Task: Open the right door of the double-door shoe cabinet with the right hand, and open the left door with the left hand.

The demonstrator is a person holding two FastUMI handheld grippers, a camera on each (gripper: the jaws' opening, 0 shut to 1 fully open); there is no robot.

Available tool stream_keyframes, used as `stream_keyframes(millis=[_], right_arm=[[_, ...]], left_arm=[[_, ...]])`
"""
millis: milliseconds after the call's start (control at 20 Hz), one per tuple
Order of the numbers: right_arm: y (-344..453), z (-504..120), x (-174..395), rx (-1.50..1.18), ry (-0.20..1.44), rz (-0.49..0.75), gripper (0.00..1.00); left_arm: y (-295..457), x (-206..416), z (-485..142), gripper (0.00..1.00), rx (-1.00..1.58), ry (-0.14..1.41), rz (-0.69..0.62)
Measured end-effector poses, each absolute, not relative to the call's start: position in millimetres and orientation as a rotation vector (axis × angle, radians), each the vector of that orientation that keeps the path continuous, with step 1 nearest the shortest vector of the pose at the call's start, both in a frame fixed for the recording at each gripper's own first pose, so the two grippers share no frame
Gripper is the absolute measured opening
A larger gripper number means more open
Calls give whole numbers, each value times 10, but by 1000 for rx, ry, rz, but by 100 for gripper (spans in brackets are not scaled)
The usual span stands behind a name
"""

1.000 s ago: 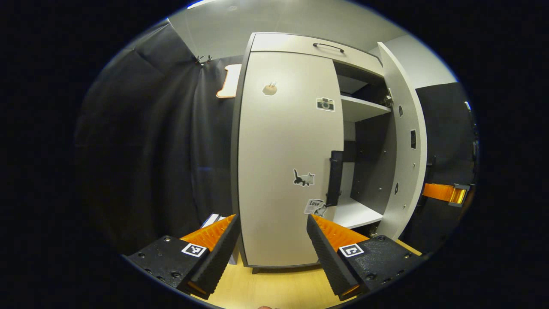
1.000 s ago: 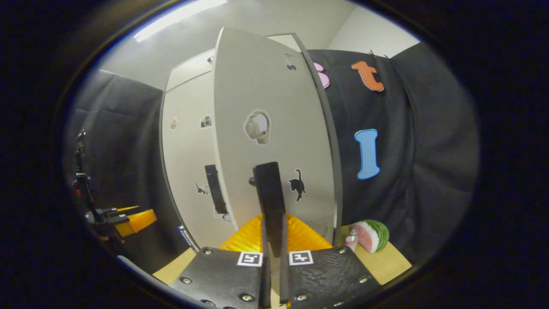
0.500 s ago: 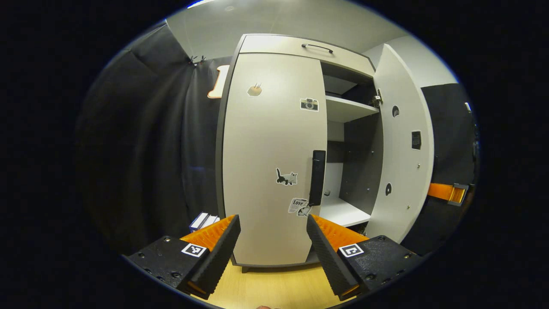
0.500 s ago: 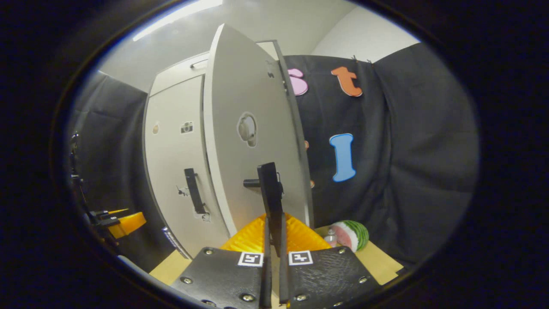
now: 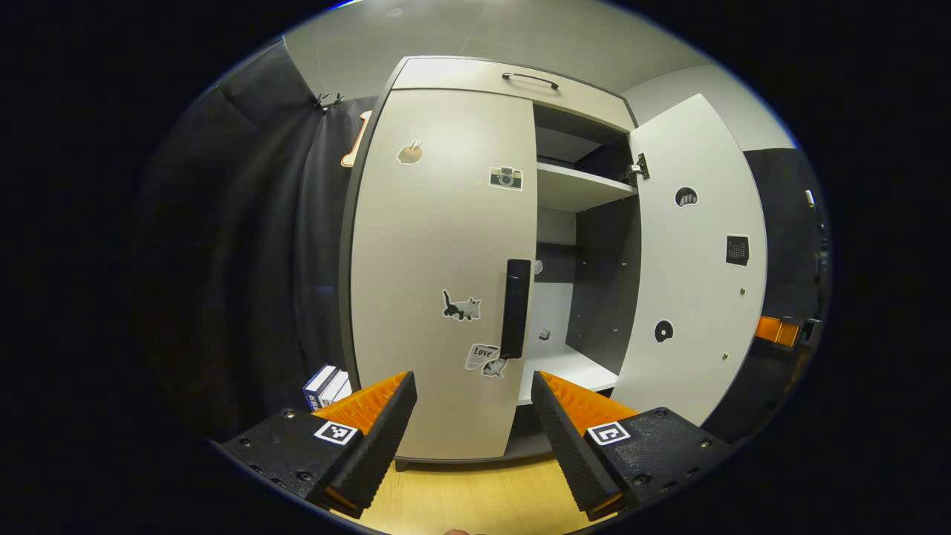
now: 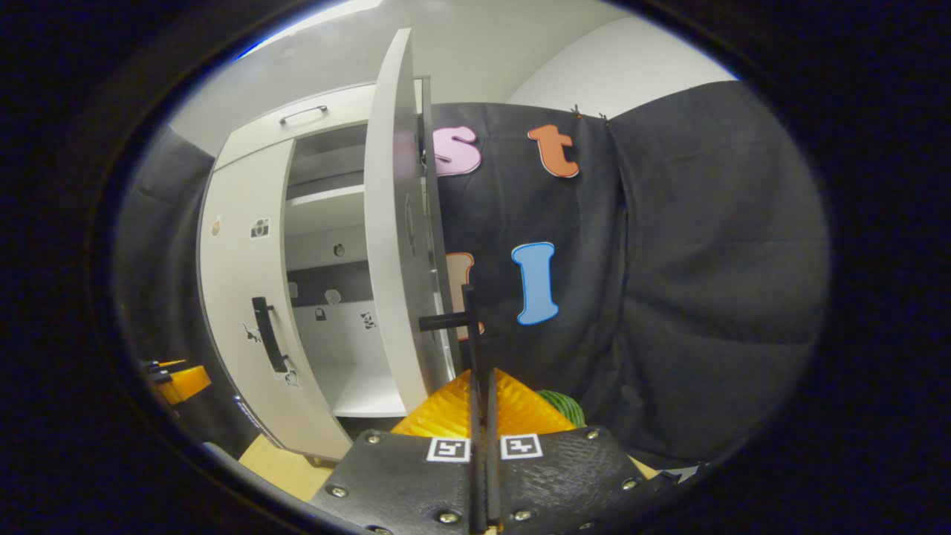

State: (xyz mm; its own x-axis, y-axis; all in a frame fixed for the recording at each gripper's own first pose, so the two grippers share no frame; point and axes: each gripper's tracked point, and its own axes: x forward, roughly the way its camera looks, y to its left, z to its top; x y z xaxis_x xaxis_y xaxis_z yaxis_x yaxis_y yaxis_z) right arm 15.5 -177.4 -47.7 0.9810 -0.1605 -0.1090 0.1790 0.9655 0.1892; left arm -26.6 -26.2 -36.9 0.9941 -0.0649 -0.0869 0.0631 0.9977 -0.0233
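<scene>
The pale shoe cabinet has its left door (image 5: 438, 275) closed, with a black vertical handle (image 5: 515, 308) at its right edge. My left gripper (image 5: 473, 416) is open and stands short of that door, the handle above the gap between its fingers. The right door (image 5: 695, 260) is swung wide open. In the right gripper view this door (image 6: 397, 245) appears nearly edge-on. My right gripper (image 6: 481, 386) is shut on the right door's handle (image 6: 469, 327). The left door's handle (image 6: 269, 334) and the left gripper (image 6: 174, 375) show farther left.
Inside the cabinet are a white shelf (image 5: 576, 195) and a white bottom board (image 5: 568, 368). A drawer with a bar handle (image 5: 530, 78) tops the cabinet. A blue and white box (image 5: 325, 386) stands left of it on the wooden surface (image 5: 461, 490). A watermelon toy (image 6: 561, 407) lies behind the right door.
The right door has swung much wider with my right gripper holding its handle. In the left gripper view the left door's handle has drifted left, toward the gap between the fingers.
</scene>
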Motion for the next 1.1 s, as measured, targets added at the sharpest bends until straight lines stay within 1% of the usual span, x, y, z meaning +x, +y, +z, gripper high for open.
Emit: stream_keyframes(millis=[200,250,350,450,600,650,750,800,850,950,1000,1050,1100], right_arm=[[-1875,-534,92,196,115,-175,1],[-1896,-580,1,164,128,-186,3],[-1992,-641,-69,74,149,-210,7],[-2065,-624,-156,30,162,-241,18],[-2185,-648,-276,45,183,-281,24],[-2228,-640,-314,58,180,-294,30],[-2350,-654,-401,67,182,-327,30],[-2376,-661,-445,67,186,-339,31],[-2416,-669,-490,68,189,-350,35],[-2467,-695,-554,63,201,-368,35],[-2477,-718,-578,59,207,-373,38],[-2500,-717,-601,53,210,-385,48],[-2500,-719,-600,50,210,-389,45]], left_arm=[[-407,-123,-366,97,-22,92,-74],[-442,-76,-361,96,-19,92,-74],[-505,39,-335,96,-13,86,-74],[-557,174,-312,96,-5,85,-74],[-621,361,-267,96,7,76,-63],[-628,438,-247,96,13,71,-55],[-648,569,-229,96,23,68,-43],[-647,635,-207,96,27,62,-37],[-642,707,-193,96,32,57,-30],[-621,860,-176,96,42,54,-10],[-620,926,-181,96,46,58,-5],[-624,976,-188,96,48,59,-3],[-623,1030,-184,96,50,57,0]])
